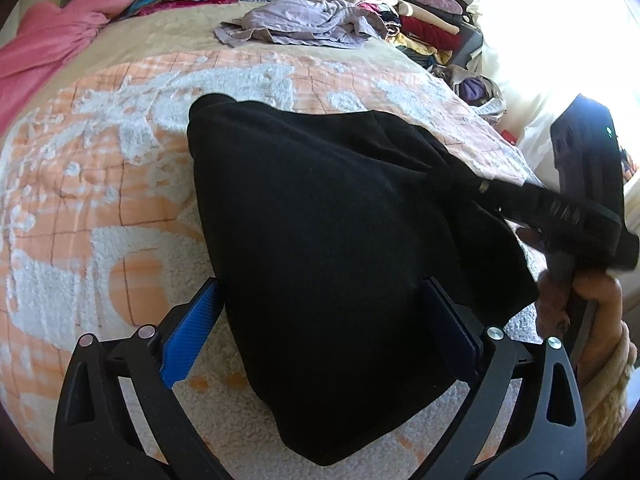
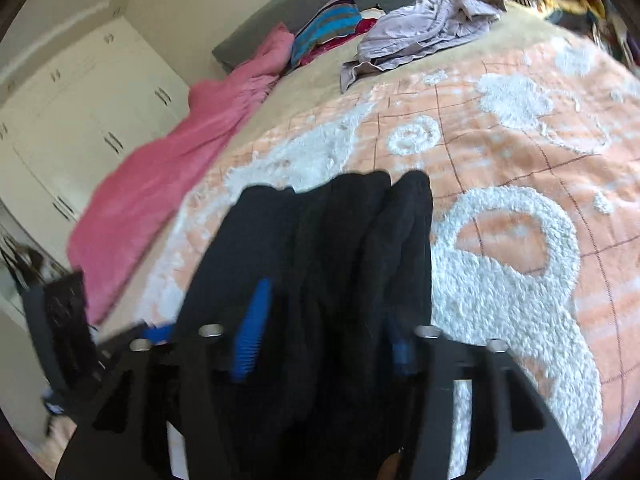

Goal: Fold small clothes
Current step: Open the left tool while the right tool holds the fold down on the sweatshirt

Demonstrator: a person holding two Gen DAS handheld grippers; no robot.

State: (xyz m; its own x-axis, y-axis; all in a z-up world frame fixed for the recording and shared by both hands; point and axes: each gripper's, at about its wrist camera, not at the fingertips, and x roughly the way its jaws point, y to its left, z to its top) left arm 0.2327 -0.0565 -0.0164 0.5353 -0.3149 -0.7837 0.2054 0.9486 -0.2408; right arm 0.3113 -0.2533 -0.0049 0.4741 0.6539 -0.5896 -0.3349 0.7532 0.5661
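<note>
The right gripper (image 2: 324, 332) holds the black garment (image 1: 340, 248) bunched; the left gripper (image 1: 320, 336), jaws wide, should pinch its near edge squarely.

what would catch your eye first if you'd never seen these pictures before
A black garment fills the middle of both views, lying on the orange and white bedspread. The left gripper straddles its near end, jaws wide apart. Farther back, a long pink cloth runs along the bed's left edge, with a crumpled lilac shirt behind.

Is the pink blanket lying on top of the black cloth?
No, the pink blanket lies along the far left edge of the bed, well apart from the black cloth in the middle.
</note>
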